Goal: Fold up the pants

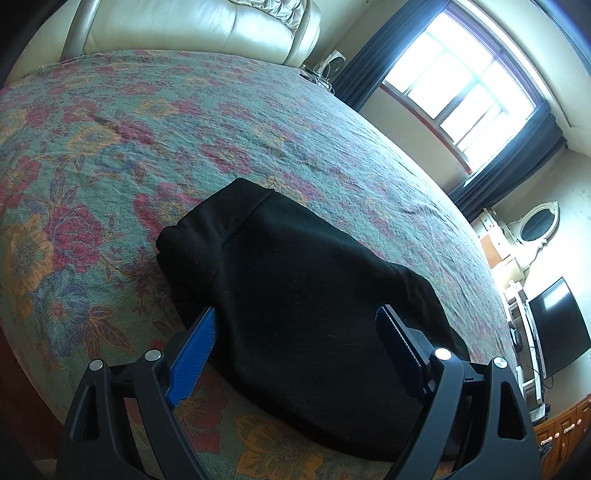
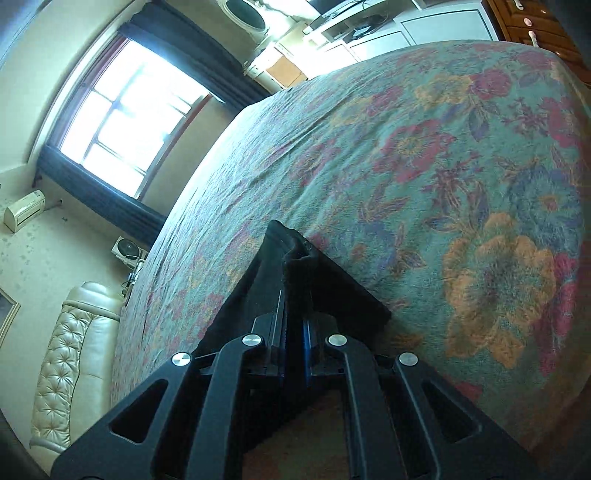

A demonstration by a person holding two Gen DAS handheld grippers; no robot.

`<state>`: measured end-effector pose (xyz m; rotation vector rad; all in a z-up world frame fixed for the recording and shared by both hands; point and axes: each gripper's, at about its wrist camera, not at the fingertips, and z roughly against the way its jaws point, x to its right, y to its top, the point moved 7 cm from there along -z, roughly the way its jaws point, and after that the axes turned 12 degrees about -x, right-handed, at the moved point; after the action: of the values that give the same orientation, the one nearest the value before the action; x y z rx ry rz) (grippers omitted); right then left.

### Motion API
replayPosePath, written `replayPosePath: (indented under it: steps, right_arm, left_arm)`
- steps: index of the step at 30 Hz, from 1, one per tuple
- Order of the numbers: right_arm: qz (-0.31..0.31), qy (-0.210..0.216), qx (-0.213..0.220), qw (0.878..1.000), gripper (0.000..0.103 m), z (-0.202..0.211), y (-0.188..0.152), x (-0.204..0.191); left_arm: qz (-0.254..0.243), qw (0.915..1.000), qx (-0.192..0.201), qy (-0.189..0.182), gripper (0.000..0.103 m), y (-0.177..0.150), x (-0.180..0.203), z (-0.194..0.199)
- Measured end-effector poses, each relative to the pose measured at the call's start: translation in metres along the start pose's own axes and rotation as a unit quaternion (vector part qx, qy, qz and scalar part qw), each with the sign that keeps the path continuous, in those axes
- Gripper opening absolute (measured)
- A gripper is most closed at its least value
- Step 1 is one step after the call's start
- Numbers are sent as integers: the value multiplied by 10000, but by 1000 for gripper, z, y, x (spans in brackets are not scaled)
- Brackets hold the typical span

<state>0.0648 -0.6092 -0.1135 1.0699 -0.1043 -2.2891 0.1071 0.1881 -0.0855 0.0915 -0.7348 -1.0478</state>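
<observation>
Left gripper [image 1: 295, 332] spread wide, straddling black pants [image 1: 295, 295] folded flat on floral bedspread [image 1: 110, 147]. Right gripper [image 2: 295, 314] clamped on pants edge [image 2: 299, 266], probably the waistband. Beyond: cream headboard [image 1: 184, 29], window [image 1: 461, 92], dark TV [image 1: 557, 328].

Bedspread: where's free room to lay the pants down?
Bare floral bedspread runs from the black pants to the cream headboard and toward the window-side edge. Crowded near edge: left gripper open around the pants, right gripper pinching a fold.
</observation>
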Motion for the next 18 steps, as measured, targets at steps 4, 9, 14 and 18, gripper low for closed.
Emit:
replayPosePath:
  steps: [4,9,14,18]
  right_arm:
    - [-191,-211,-119,9995,5,-12,-6,22]
    - [-687,141,-209,9973,10,-12,-12,33]
    - [-1120,473,-45,9926,53,5,-12,40]
    - [-1322,855,-89,9875,62,1,-7,48]
  left_arm:
    - [27,10000,-27,-17,85,-2,-1,-2]
    - [63,10000,-42,-16,85,-4,-3,-4]
    - [106,9999,-11,-48,85,-4,-7,-3]
    - [303,9986,140,-401,85,0,-18,6]
